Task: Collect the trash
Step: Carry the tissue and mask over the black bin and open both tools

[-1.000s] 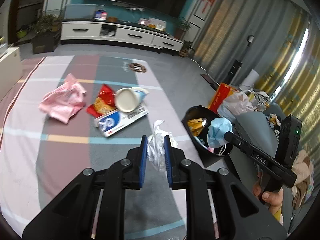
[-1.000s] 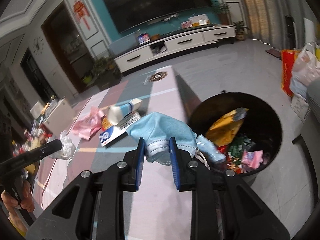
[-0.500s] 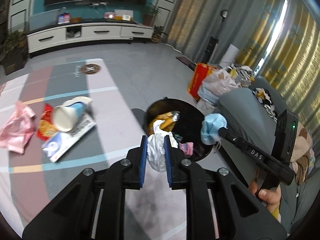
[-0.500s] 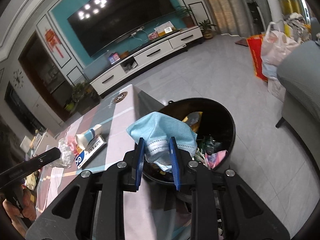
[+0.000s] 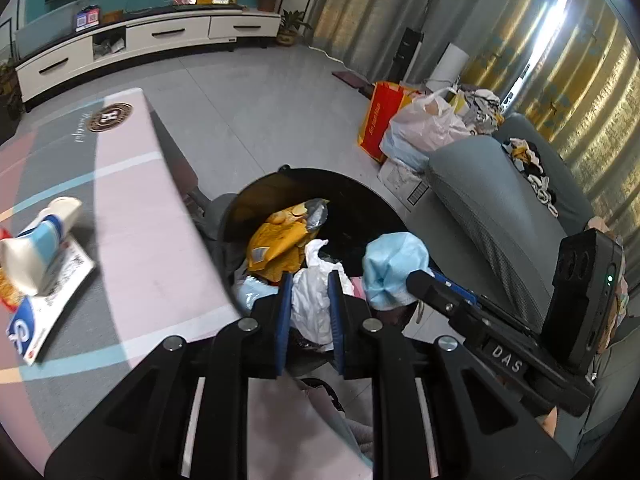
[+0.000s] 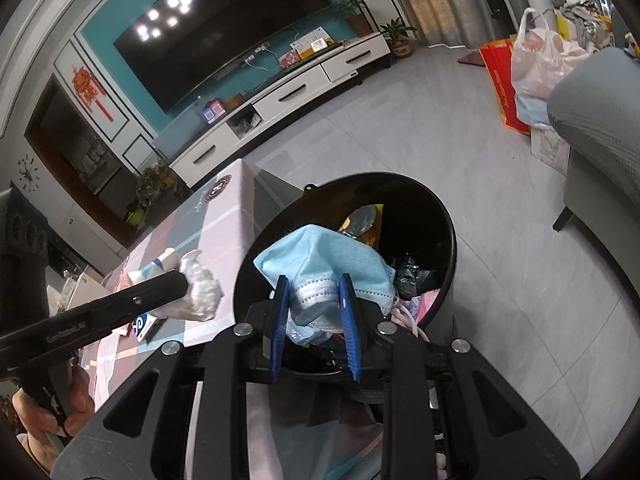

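"DAS" read in pale letters on the black body of the right claw (image 5: 502, 354), just right of the bin (image 5: 360, 188). A round emblem (image 5: 110, 117) with a central "H" sat on the surface, left of the bin. Print on the red bag (image 5: 378, 120), the blue box (image 5: 24, 332) and the left claw's arm (image 6: 64, 334) stayed too small to read.

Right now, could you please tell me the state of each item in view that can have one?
left gripper: shut on white tissue, over the bin
right gripper: shut on blue face mask, over the bin
black trash bin: open, partly filled
paper cup: tipped over on the table
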`<act>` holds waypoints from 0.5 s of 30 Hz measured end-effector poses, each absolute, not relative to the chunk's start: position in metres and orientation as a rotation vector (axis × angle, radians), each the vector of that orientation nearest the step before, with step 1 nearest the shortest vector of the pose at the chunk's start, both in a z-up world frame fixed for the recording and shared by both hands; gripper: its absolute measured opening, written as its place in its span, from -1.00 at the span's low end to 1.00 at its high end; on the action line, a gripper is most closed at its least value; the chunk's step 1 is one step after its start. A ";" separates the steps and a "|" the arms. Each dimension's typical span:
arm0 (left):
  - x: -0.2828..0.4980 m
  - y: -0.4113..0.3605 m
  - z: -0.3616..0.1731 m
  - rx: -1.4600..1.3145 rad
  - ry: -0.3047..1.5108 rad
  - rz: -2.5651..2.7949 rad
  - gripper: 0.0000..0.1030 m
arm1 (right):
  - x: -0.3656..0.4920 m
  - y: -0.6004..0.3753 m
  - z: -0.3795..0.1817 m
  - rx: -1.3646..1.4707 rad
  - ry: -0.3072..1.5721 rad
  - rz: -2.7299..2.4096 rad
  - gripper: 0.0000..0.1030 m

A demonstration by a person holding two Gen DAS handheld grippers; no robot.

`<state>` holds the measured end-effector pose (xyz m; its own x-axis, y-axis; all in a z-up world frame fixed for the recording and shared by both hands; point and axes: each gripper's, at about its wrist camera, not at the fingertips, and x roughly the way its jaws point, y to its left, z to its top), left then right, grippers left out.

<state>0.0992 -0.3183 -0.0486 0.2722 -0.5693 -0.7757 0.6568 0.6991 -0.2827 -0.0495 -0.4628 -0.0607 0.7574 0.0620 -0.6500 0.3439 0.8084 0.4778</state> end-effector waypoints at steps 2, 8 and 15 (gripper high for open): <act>0.103 -0.327 -0.056 0.109 1.012 -0.821 -0.66 | -0.046 -0.465 -0.064 0.627 0.709 -0.169 -0.48; 0.108 -0.344 -0.068 0.149 1.023 -0.813 -0.21 | -0.042 -0.472 -0.075 0.663 0.719 -0.176 -0.43; 0.106 -0.335 -0.070 0.149 1.017 -0.810 0.27 | -0.048 -0.478 -0.075 0.695 0.709 -0.190 -0.24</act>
<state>0.1062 -0.3348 -0.0695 0.2686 -0.5322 -0.8029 0.6631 0.7067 -0.2467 -0.0480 -0.4776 -0.0754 0.7528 0.0671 -0.6548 0.3850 0.7620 0.5207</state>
